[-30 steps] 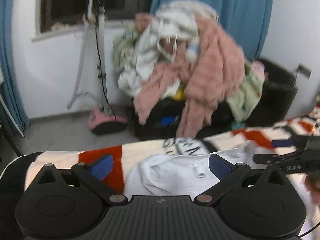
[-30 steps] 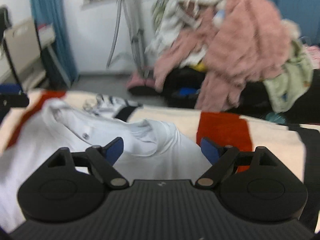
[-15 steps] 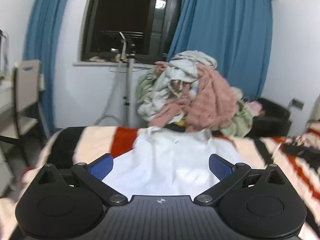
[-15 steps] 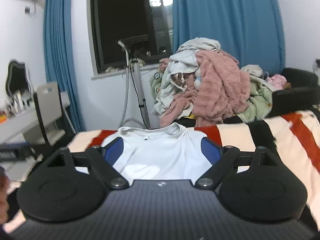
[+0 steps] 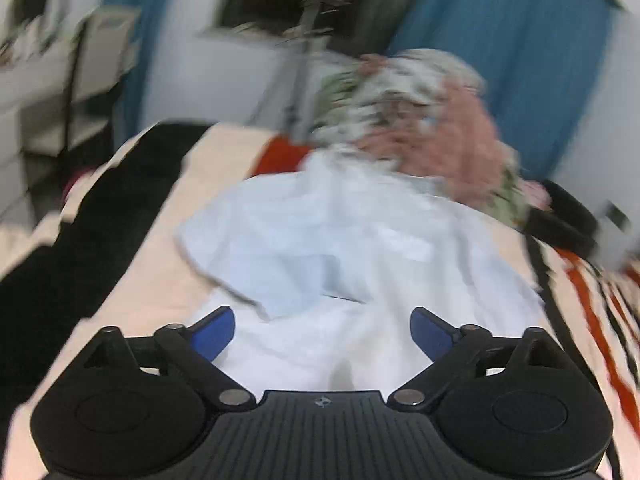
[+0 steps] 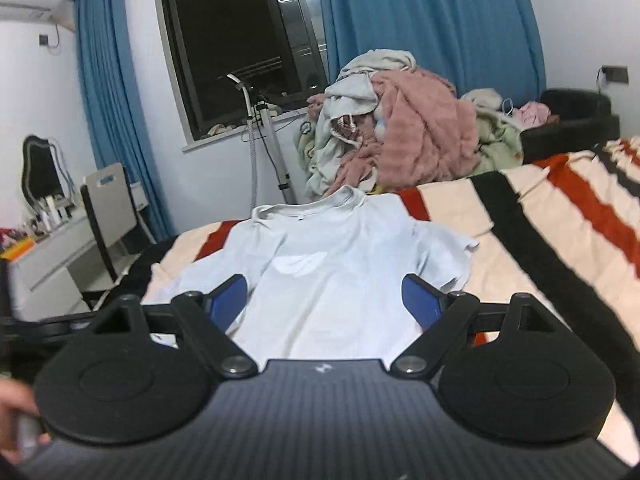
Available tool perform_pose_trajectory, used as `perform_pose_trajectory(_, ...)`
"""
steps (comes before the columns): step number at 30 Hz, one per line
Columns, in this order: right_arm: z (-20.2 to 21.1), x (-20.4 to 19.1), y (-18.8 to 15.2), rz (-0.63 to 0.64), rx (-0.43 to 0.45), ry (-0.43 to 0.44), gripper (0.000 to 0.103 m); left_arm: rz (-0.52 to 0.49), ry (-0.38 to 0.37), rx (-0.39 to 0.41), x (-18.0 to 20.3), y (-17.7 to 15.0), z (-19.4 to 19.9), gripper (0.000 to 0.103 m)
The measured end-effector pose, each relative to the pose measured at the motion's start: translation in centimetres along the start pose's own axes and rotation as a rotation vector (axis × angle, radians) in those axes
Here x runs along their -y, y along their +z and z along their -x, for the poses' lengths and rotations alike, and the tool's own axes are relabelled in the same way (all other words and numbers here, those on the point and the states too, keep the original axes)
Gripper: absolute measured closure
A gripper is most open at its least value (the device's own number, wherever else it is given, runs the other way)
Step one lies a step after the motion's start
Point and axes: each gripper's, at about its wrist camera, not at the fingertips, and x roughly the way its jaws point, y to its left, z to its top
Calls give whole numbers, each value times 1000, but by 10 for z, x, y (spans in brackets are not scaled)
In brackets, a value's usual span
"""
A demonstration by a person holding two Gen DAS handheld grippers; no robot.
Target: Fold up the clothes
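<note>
A white T-shirt (image 6: 332, 272) lies spread flat on the striped bed blanket (image 6: 560, 240), collar away from me, sleeves out to both sides. In the blurred left wrist view the T-shirt (image 5: 340, 248) shows with its left sleeve creased. My left gripper (image 5: 322, 330) is open and empty, low over the shirt's lower part. My right gripper (image 6: 324, 300) is open and empty, hovering above the shirt's hem end. Part of the left gripper shows at the left edge of the right wrist view.
A big heap of clothes (image 6: 400, 136) with a pink fluffy piece sits on a black chair beyond the bed. A garment steamer stand (image 6: 264, 140) is by the window. A desk and chair (image 6: 104, 216) stand at the left. A black armchair (image 6: 576, 120) is at the right.
Both grippers have pulled back toward the shirt's hem. The left one has tilted down and moved fast, blurring its view. The shirt now lies spread flat.
</note>
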Motion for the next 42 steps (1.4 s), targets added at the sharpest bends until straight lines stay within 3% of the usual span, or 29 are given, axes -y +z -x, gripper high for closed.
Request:
perform_pose_trajectory(3, -11, -1, -10, 26, 13, -17, 18, 230, 23, 9, -37, 11, -32, 26)
perform_pose_trajectory(6, -32, 0, -26, 70, -10, -44, 18, 373, 45, 12, -71, 18, -61, 35)
perform_pose_trajectory(12, -57, 6, -36, 15, -97, -6, 18, 422, 28, 33, -100, 30, -100, 54)
perform_pose_trajectory(14, -62, 5, -38, 5, -104, -8, 18, 386, 12, 7, -94, 36, -114, 55)
perform_pose_trajectory(16, -65, 5, -40, 3, -112, -9, 18, 287, 54, 1, -82, 42, -125, 61)
perform_pose_trajectory(19, -69, 4, -42, 10, -122, -4, 18, 142, 92, 11, -69, 55, -138, 81)
perform_pose_trajectory(20, -69, 4, -42, 19, -123, -8, 18, 124, 95, 26, -68, 63, -140, 95)
perform_pose_trajectory(21, -70, 3, -42, 30, -123, -13, 18, 106, 97, 41, -67, 71, -142, 98)
perform_pose_trajectory(26, -73, -1, -42, 69, -109, -31, 18, 23, 96, 174, -67, 142, -139, 99)
perform_pose_trajectory(29, -76, -2, -42, 82, -91, -53, 18, -61, 192, 255, -68, 194, -148, 100)
perform_pose_trajectory(32, -86, -1, -40, 90, -81, -74, 18, -167, 344, 291, -68, 229, -175, 100)
perform_pose_trajectory(34, -96, -1, -41, 96, -85, -94, 18, -258, 456, 288, -68, 232, -203, 100)
perform_pose_trajectory(36, -106, 0, -41, 98, -93, -103, 18, -271, 512, 277, -73, 227, -230, 100)
perform_pose_trajectory(39, -119, 0, -42, 108, -89, -104, 18, -230, 507, 218, -87, 214, -262, 99)
perform_pose_trajectory(42, -128, -1, -44, 135, -73, -96, 18, -220, 455, 210, -95, 207, -275, 95)
